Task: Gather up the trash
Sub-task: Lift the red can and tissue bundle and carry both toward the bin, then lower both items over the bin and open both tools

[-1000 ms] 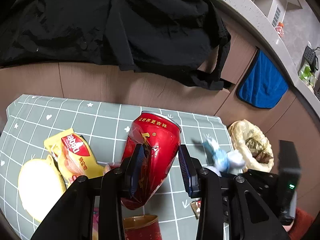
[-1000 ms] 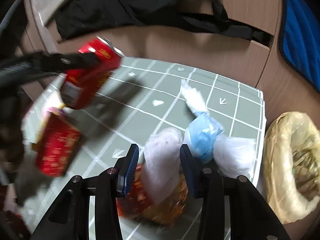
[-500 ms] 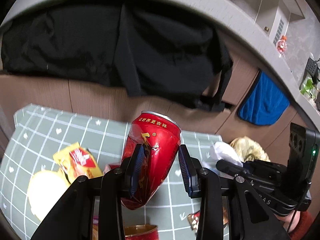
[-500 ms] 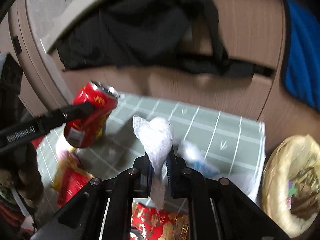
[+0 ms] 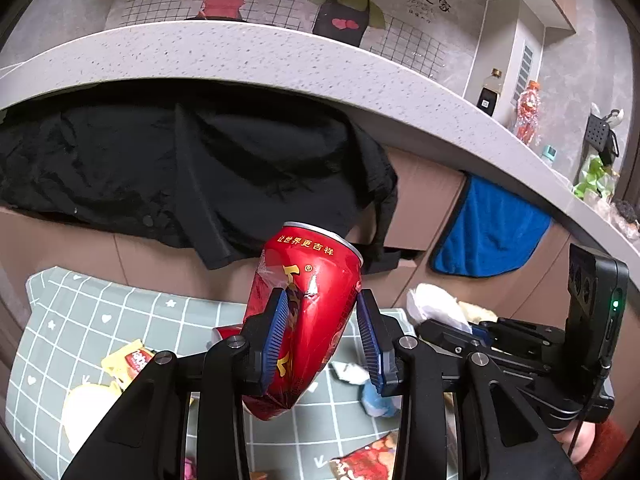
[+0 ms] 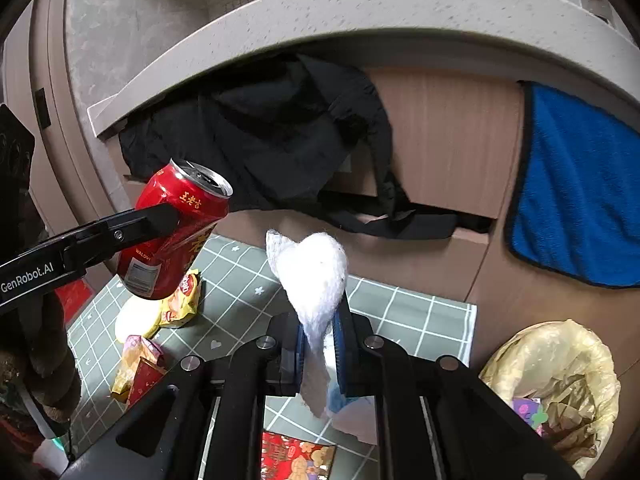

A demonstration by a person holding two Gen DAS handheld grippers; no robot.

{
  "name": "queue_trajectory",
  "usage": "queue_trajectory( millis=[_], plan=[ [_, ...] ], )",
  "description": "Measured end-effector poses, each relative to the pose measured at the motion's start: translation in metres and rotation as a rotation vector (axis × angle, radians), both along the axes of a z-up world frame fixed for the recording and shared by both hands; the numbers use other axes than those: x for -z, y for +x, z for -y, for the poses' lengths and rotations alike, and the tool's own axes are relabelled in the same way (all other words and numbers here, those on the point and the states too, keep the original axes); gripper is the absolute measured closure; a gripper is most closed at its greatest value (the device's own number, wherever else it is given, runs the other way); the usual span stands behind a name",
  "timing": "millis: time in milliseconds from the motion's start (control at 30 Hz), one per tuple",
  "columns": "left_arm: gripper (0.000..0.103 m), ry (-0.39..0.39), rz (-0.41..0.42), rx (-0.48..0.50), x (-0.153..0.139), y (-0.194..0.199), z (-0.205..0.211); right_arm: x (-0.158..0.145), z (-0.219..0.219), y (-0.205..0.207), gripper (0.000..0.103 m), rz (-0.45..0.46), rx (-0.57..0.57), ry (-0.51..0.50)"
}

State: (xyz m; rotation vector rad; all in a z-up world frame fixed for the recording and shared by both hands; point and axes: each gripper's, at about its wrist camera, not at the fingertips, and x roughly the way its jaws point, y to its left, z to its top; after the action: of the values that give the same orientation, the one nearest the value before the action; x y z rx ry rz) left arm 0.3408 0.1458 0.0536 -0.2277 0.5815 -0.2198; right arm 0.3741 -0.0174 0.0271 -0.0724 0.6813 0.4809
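Note:
My left gripper (image 5: pixel 324 340) is shut on a dented red drink can (image 5: pixel 308 304) and holds it up above the green checked mat (image 5: pixel 100 320). The can also shows at the left of the right wrist view (image 6: pixel 172 232). My right gripper (image 6: pixel 318 344) is shut on a crumpled white tissue (image 6: pixel 312 276), lifted over the mat (image 6: pixel 400 304). The tissue also shows at the right of the left wrist view (image 5: pixel 434 306). A bin lined with a yellowish bag (image 6: pixel 556 384) holds trash at the lower right, off the mat's right edge.
On the mat lie a yellow snack wrapper (image 6: pixel 182 300), a pale round lid (image 6: pixel 134 318), red wrappers (image 6: pixel 298 458) and a blue-white scrap (image 5: pixel 376 398). A black garment (image 5: pixel 192 176) and a blue towel (image 6: pixel 580 200) hang from the counter behind.
Both grippers have risen from the mat. The right gripper closed on the white tissue and lifted it. The left kept the can and tilted upward, so the counter and wall came into view.

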Motion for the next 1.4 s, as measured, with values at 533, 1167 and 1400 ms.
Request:
queue_trajectory(
  millis=[533, 1167, 1400],
  plan=[
    [0.066, 0.027, 0.067, -0.002, -0.019, -0.013, 0.04, -0.036, 0.044, -0.018, 0.092, 0.088, 0.042, 0.071],
    [0.066, -0.018, 0.075, 0.113, -0.027, 0.008, 0.163, -0.053, 0.185, -0.035, 0.092, 0.149, 0.208, 0.113],
    [0.066, -0.019, 0.043, 0.226, 0.0, 0.022, 0.25, -0.052, 0.257, -0.047, 0.092, 0.146, 0.325, 0.11]
  ],
)
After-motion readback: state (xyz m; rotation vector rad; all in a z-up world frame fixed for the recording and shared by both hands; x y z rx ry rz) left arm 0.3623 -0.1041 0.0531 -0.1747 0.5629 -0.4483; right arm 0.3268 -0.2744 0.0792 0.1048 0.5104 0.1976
